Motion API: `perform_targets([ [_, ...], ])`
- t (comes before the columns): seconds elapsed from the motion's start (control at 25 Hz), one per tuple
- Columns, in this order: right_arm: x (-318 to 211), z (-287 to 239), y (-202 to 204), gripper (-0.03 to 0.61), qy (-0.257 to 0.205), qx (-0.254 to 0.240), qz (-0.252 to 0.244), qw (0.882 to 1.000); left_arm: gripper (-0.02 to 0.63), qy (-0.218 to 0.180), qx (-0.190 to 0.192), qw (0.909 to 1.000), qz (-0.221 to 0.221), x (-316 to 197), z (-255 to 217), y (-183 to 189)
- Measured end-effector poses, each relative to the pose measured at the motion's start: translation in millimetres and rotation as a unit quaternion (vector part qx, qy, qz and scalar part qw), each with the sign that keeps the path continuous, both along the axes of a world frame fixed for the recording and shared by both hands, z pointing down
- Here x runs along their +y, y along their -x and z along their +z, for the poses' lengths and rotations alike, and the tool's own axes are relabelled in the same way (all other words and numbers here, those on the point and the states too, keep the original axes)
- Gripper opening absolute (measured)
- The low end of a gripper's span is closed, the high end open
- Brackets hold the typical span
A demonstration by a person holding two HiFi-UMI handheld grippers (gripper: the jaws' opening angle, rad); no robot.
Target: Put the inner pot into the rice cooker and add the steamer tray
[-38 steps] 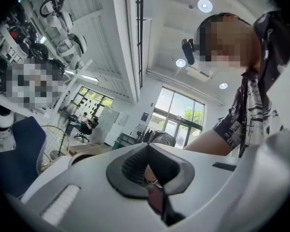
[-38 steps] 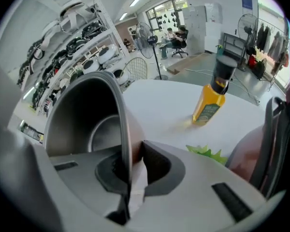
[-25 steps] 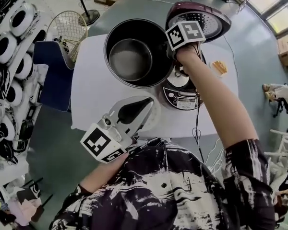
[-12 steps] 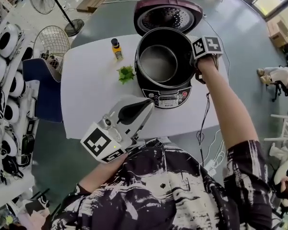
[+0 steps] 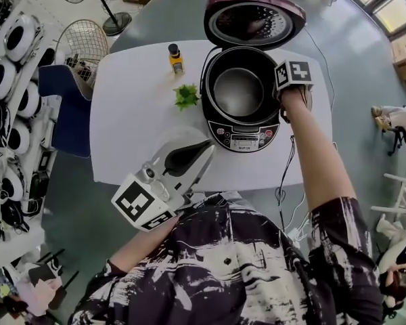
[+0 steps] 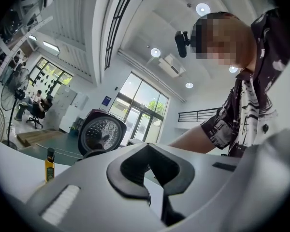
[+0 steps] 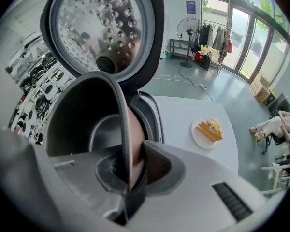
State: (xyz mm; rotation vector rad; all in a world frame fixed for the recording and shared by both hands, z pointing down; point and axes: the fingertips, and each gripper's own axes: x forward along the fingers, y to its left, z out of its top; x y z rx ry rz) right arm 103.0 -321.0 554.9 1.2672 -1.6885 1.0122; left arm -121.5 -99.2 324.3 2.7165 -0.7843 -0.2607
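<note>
The dark red rice cooker [image 5: 242,139] stands at the table's far side with its lid [image 5: 254,19] swung up. The dark metal inner pot [image 5: 238,90] sits down inside the cooker body. My right gripper [image 5: 284,97] points steeply down at the pot's right side and is shut on the pot's rim. In the right gripper view the rim [image 7: 120,110] runs between the pressed pads, with the lid's dimpled inner plate [image 7: 104,28] above. My left gripper [image 5: 189,156] hovers level over the table's near edge, shut and holding nothing. A pale round shape [image 5: 168,139] partly shows under it.
A small yellow oil bottle [image 5: 175,58] and a bunch of green leaves [image 5: 187,96] lie left of the cooker. A plate of food [image 7: 209,129] sits on the table right of the cooker. A black cord [image 5: 281,181] hangs off the near edge. Shelves of round goods [image 5: 13,80] line the left.
My right gripper carried the inner pot from up high near the camera down and into the cooker body. The left gripper stayed near the table's front edge.
</note>
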Motion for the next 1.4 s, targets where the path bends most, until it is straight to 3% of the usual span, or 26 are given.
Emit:
perform_targets([
  [0.32, -5, 14, 0, 0.002, -0.007, 0.076, -0.022, 0.997, 0.005, 0.005, -0.001, 0.9998, -0.017, -1, 5, 16],
  [0.6, -4, 16, 5, 0.002, -0.009, 0.158, -0.091, 0.983, 0.005, 0.005, 0.001, 0.9998, -0.019, -2, 6, 22],
  [0.84, -3, 11, 2, 0.032, -0.02, 0.263, -0.171, 0.949, 0.005, 0.005, 0.004, 0.9998, -0.018, -1, 6, 27],
  [1.24, 1, 18, 0, 0.055, -0.037, 0.276, -0.172, 0.945, 0.005, 0.006, 0.007, 0.9997, -0.021, 1, 7, 37],
  [1.4, -2, 18, 1, 0.069, -0.037, 0.231, -0.139, 0.962, 0.005, 0.006, 0.009, 0.9998, -0.018, 3, 5, 39],
])
